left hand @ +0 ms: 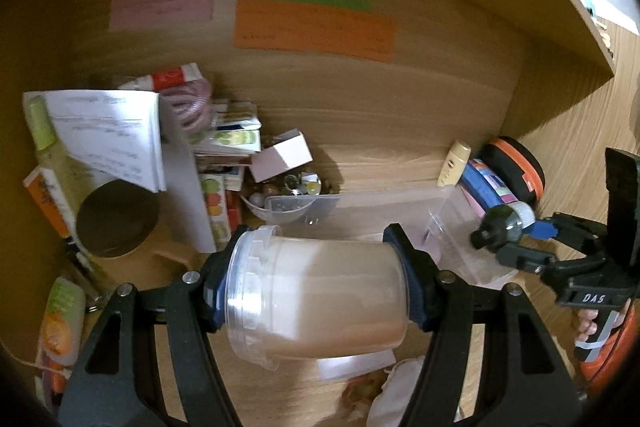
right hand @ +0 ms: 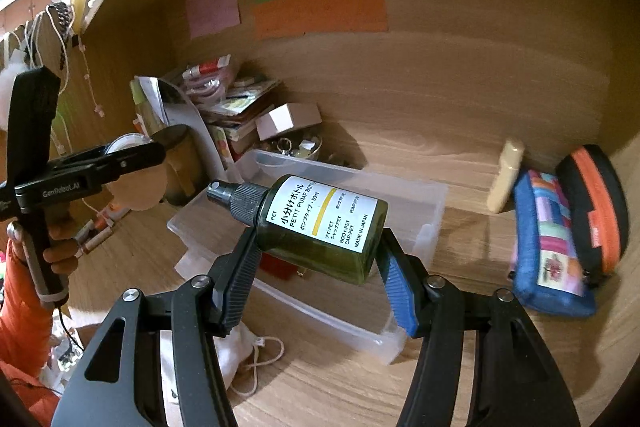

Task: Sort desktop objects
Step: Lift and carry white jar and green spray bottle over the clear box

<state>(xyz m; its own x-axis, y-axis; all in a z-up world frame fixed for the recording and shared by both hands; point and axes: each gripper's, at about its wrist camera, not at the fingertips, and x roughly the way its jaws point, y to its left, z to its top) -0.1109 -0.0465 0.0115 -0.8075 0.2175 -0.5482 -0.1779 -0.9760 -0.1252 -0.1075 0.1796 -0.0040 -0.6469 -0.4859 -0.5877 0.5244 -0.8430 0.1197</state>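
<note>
My left gripper is shut on a clear plastic jar of beige powder, held on its side above the desk. It also shows in the right wrist view at the left. My right gripper is shut on a dark green pump spray bottle with a white label, held sideways, nozzle to the left, above a clear plastic box. In the left wrist view the right gripper holds the spray bottle over the clear box's right end.
A heap of papers, cards and a small white carton fills the back left corner, with a bowl of trinkets and a dark round lid. A cream tube, patchwork pouch and black-orange case lie right. A drawstring bag lies in front.
</note>
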